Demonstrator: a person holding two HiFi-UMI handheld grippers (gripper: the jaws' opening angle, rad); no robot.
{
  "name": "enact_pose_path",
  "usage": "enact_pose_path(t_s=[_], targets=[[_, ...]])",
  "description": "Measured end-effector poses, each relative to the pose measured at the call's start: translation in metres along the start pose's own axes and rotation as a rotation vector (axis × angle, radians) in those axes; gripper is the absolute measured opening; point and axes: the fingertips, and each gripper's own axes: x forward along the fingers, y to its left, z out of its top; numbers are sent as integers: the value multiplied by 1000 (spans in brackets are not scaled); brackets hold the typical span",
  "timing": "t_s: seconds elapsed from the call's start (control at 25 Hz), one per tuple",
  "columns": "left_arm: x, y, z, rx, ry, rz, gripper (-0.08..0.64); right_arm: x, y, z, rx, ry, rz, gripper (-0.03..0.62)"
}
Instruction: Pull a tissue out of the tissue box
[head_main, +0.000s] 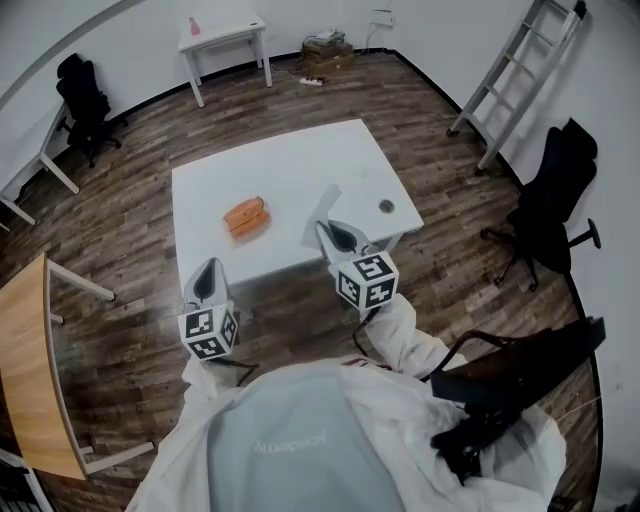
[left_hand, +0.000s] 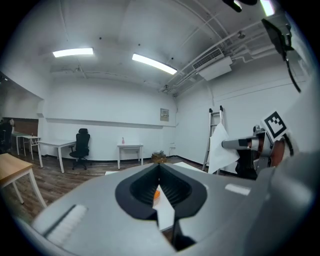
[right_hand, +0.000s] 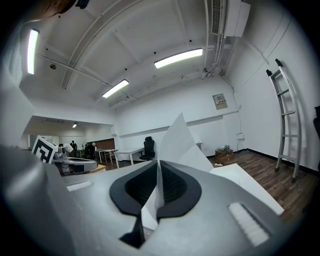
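Head cam sits up top, looking steeply down over the person's shoulders onto the square white table (head_main: 290, 170) and dark wood plank floor (head_main: 130, 250). Each gripper cam rides right behind its own jaws, super close, facing roughly level across the room. All three catch the silver metal ladder (head_main: 510, 75) by the wall.

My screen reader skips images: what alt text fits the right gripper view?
The right gripper pinches a white tissue between closed fingers, the sheet standing up above them. Beyond lie a white table and a ladder.
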Motion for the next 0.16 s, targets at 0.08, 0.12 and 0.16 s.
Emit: enact_pose_path(t_s=[0.08, 0.12, 0.16], targets=[[1, -5, 4, 11, -8, -9, 0, 0, 1, 1, -2, -2, 2, 1], [2, -7, 5, 18, -10, -14, 0, 0, 0, 1, -3, -3, 3, 0], [2, -10, 6, 25, -12, -19, 0, -1, 0, 1, -3, -3, 3, 0]])
